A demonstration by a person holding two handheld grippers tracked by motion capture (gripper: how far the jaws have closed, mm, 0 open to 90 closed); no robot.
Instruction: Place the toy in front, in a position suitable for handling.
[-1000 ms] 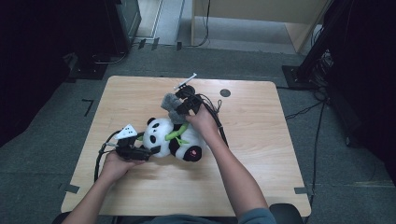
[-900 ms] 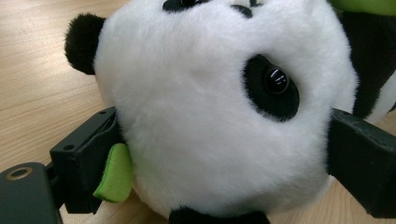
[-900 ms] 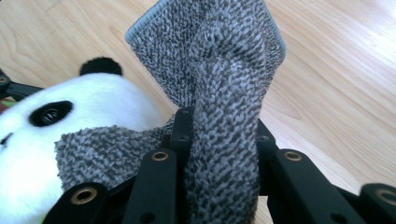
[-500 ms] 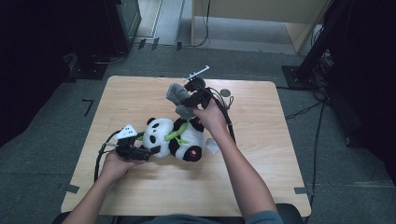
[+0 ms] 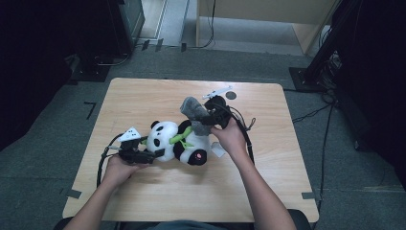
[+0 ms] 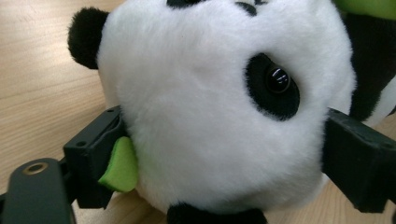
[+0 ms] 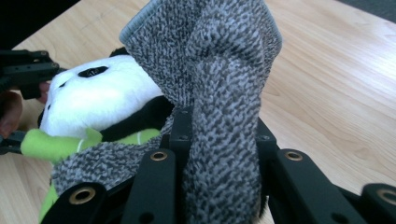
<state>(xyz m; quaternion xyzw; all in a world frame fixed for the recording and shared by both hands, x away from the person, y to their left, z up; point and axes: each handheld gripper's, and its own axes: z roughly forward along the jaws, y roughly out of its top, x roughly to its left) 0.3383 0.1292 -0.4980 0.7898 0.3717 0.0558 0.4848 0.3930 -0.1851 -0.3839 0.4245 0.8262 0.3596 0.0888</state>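
Mid-table on the wooden table: plush panda lying on its side, head toward 9 o'clock. Left gripper clamped around that head, steadying it. At 1 o'clock, right gripper pinching the grey knit sock, apparently mid-removal. Next, probably: pull toward 1 o'clock.

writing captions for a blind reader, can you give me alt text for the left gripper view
A plush panda's white head, with a black eye patch and a black ear, sits squeezed between the two black jaws of the left tool. A small green pad shows by the near jaw, and the wooden table lies behind.
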